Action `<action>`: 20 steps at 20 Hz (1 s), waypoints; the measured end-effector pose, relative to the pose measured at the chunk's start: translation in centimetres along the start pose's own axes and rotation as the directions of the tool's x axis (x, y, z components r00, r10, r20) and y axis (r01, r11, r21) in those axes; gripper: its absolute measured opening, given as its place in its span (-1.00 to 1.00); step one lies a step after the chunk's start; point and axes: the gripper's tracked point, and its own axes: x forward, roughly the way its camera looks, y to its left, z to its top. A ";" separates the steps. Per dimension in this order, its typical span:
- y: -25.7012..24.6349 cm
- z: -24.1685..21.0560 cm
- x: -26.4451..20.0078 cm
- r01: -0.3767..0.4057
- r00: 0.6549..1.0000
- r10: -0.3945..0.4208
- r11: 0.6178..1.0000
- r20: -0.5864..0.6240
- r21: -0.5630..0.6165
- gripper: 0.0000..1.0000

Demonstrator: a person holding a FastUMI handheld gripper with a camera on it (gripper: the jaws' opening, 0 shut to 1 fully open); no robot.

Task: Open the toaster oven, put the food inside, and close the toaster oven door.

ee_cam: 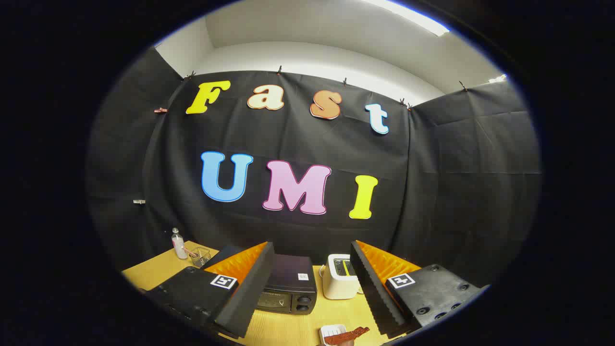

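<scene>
A dark toaster oven (287, 287) stands on the wooden table (288, 329) beyond my fingers, partly hidden behind the left one, with its door closed. A small white dish (331, 331) lies on the table near the fingers, and a reddish-brown strip of food (347, 336) rests across it. My gripper (310, 288) hangs above the table with its two fingers wide apart and nothing between them. The dish sits just inside the right finger (372, 288).
A white pop-up toaster (339, 277) stands to the right of the oven. At the table's far left corner are a small clear bottle (178, 243) and a clear cup (200, 256) with a stick in it. Black cloth walls close the booth behind.
</scene>
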 end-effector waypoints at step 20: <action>5.9 -1.7 1.4 -0.039 0.998 0.039 0.999 -0.042 0.004 0.95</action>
